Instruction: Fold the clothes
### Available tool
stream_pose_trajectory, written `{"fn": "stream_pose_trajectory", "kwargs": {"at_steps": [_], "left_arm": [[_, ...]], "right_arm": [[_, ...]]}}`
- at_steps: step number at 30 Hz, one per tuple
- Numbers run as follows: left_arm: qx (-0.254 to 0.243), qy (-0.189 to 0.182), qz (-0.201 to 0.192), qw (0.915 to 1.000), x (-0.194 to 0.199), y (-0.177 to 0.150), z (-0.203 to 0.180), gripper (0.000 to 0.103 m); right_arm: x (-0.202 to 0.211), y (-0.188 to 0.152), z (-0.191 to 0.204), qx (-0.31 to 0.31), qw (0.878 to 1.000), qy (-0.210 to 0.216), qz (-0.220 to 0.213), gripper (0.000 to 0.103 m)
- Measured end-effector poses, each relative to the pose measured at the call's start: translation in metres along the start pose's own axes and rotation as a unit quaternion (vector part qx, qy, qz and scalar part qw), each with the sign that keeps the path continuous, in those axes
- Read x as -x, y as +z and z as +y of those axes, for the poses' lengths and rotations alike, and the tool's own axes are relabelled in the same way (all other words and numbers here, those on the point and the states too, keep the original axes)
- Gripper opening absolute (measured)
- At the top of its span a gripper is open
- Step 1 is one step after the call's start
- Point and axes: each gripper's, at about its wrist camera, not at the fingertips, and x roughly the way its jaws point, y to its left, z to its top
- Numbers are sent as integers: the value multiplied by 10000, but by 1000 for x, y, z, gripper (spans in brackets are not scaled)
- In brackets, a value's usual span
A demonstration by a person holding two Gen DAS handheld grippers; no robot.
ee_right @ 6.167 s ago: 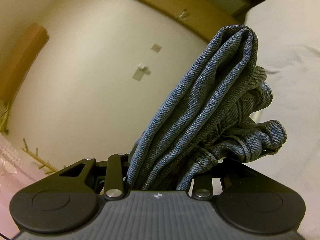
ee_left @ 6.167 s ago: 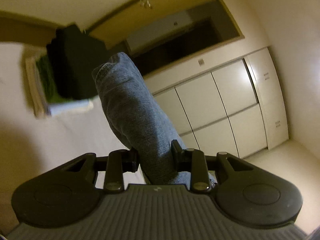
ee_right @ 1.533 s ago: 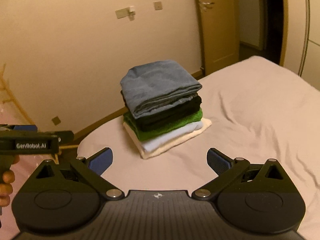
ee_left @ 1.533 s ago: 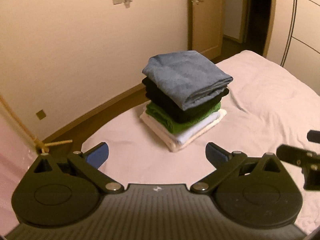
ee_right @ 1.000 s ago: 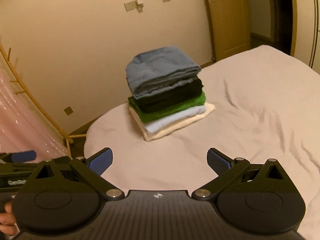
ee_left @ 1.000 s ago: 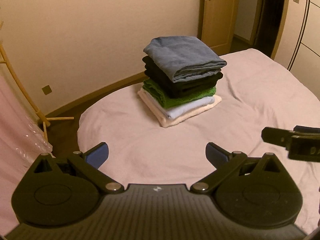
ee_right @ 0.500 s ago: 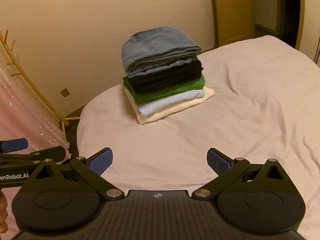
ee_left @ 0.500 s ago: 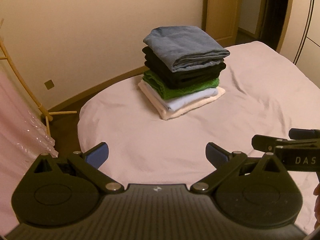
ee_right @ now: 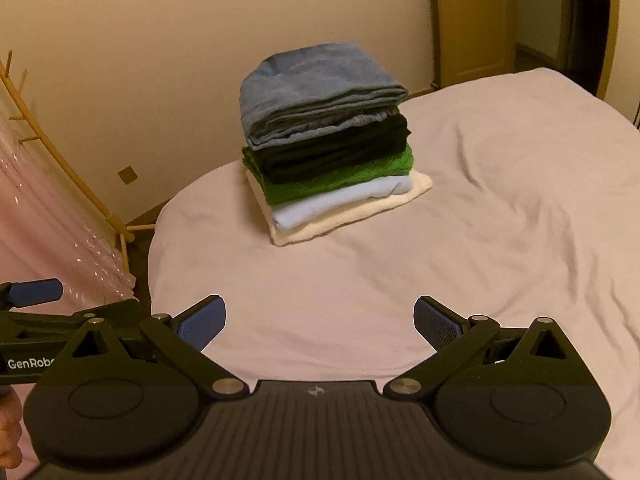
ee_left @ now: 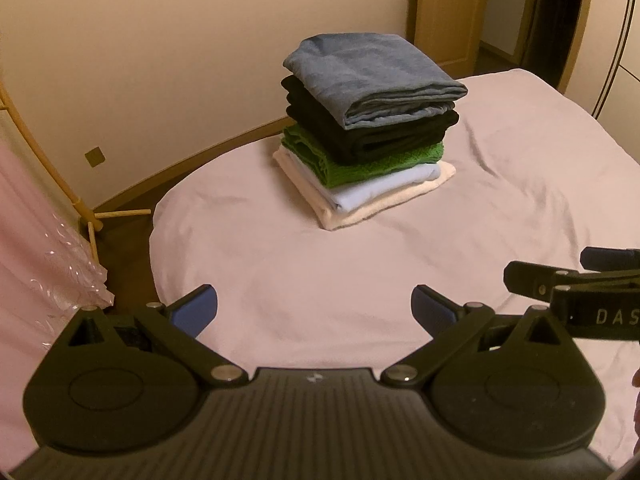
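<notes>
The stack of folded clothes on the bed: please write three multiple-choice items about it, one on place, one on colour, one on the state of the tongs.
1. Where does the stack of folded clothes stand?
A. on the floor
B. near the corner of the pale pink bed sheet
C. on a chair

2. What colour is the folded garment just under the black folded garment?
A. green
B. red
C. yellow

3. How do the left tongs and the right tongs stand?
A. both shut on cloth
B. one open, one shut
C. both open and empty

Answers:
1. B: the stack rests on the sheet, close to the rounded corner by the beige wall.
2. A: the green folded towel lies directly under the black one; the grey-blue folded jeans top the stack.
3. C: in each wrist view the blue pads are wide apart with only sheet between them.
</notes>
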Motion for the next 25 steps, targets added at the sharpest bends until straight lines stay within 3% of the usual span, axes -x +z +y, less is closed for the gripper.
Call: {"fn": "stream_pose_trajectory", "kwargs": {"at_steps": [18, 25], "left_arm": [[-25, 68, 168, 9998, -28, 16, -2, 102], [-15, 155, 59, 9999, -30, 21, -2, 102]], "right_arm": [[-18, 14, 0, 52, 9999, -20, 117, 103], [-20, 18, 1, 70, 9999, -23, 124, 103]]}}
